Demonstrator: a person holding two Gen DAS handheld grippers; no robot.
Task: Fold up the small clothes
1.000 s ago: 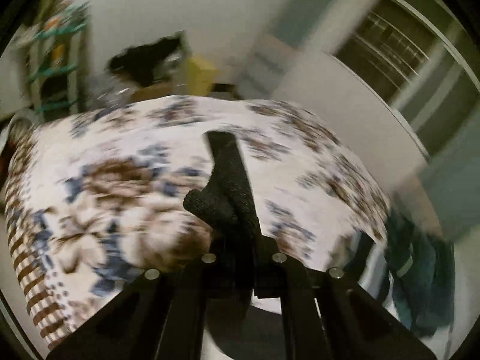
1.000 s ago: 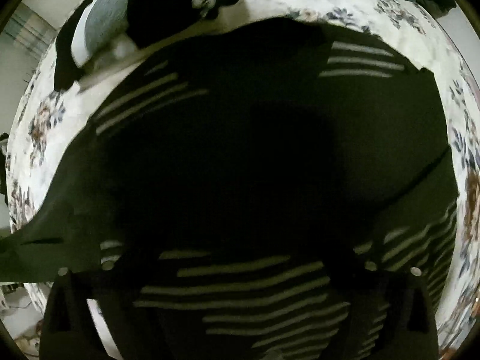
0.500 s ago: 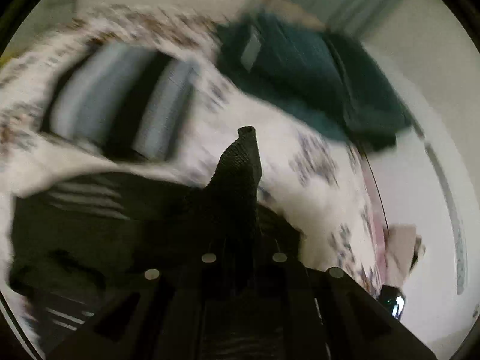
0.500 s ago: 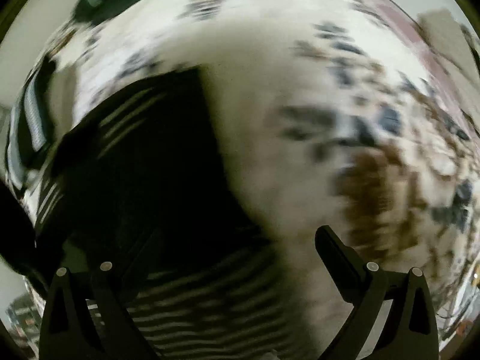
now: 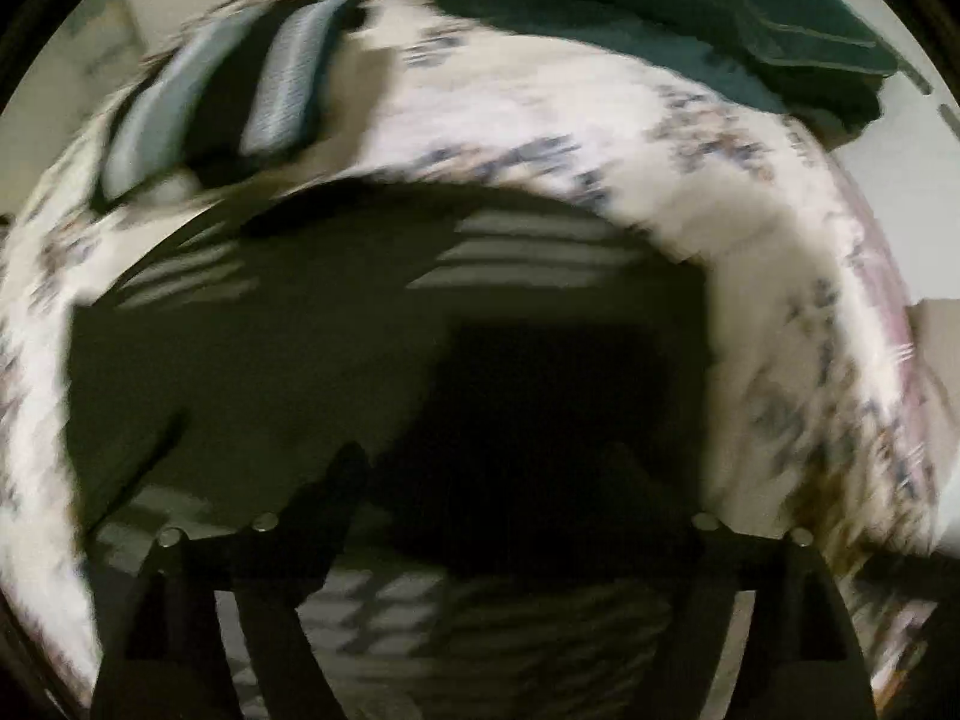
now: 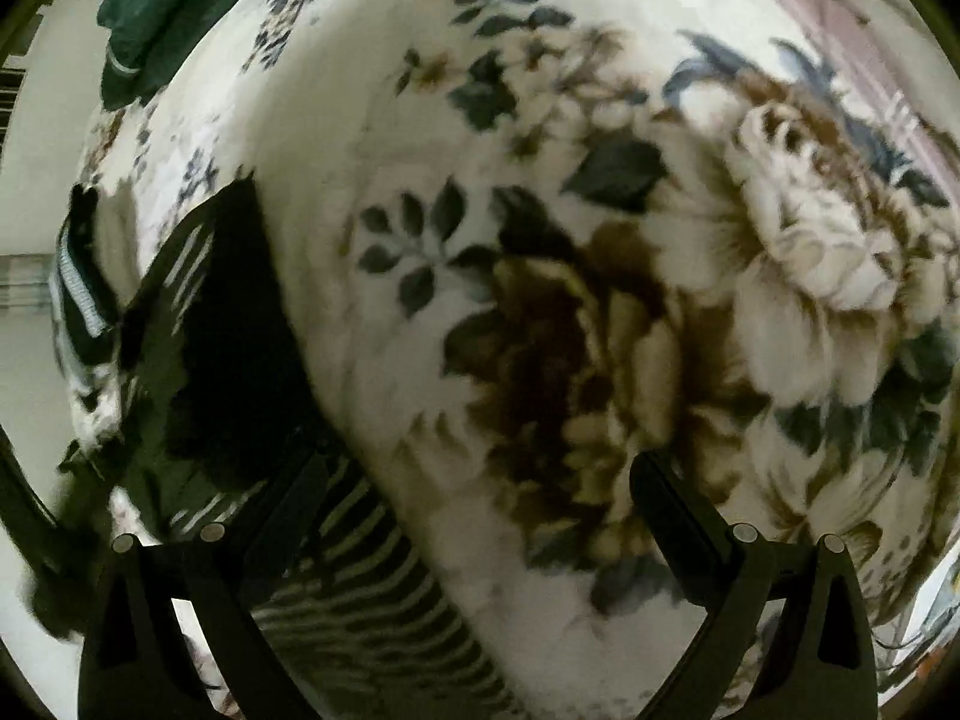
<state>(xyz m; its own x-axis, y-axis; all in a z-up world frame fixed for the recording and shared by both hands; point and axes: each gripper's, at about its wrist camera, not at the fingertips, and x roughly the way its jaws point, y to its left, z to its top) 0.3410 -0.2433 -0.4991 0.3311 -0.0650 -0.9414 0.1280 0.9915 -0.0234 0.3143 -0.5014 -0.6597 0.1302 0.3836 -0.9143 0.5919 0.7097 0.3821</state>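
Observation:
A black garment with thin white stripes [image 5: 336,360] lies spread on a floral blanket [image 5: 600,120]. My left gripper [image 5: 486,474] hangs open just above the garment's near part, empty. The view is blurred. In the right wrist view the same garment [image 6: 222,324] lies at the left, and its striped hem runs under the left finger. My right gripper [image 6: 480,480] is open and empty over the blanket's big brown flower [image 6: 570,348].
A folded grey-and-black striped piece [image 5: 228,90] lies beyond the garment at the far left. A dark green folded pile [image 5: 690,6] sits at the far right of the bed; it also shows in the right wrist view [image 6: 162,6]. The bed edge is at the right.
My left gripper was shut on black fabric; it has let go and now stands open over the laid-out garment. My right gripper has swung right, off the garment, over the blanket.

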